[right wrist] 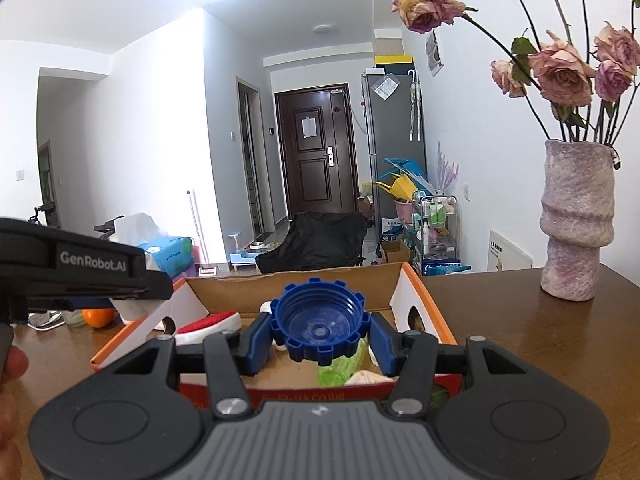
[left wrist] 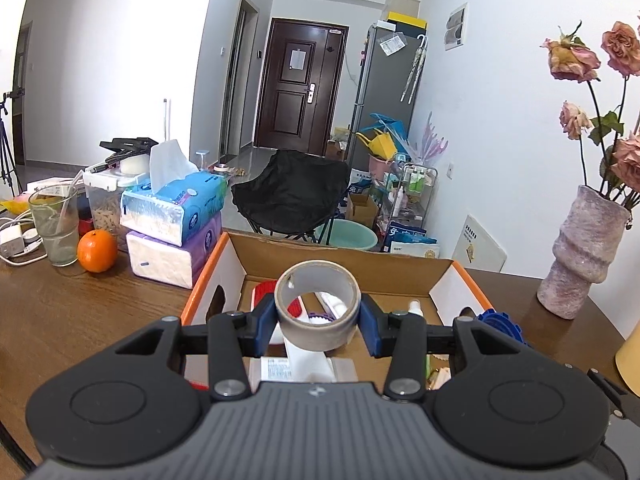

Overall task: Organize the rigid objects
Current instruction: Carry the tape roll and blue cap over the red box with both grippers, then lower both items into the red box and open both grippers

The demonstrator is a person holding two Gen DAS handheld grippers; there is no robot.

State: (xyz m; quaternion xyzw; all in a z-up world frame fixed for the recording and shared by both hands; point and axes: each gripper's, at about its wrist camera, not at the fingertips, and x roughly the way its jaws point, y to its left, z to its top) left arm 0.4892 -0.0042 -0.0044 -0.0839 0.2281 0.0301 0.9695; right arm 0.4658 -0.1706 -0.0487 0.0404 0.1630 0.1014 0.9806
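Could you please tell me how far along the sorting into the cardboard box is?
Partly done: the open cardboard box already holds a red-and-white brush and other items. In hand: the left gripper holds a grey tape roll above the box; the right gripper holds a blue notched plastic cap. Both remain to be dropped in.

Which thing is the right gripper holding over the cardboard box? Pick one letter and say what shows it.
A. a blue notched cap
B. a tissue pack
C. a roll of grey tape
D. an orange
A: in the right wrist view the right gripper has its blue pads closed on the sides of the blue notched cap above the cardboard box; the tape roll sits in the left gripper.
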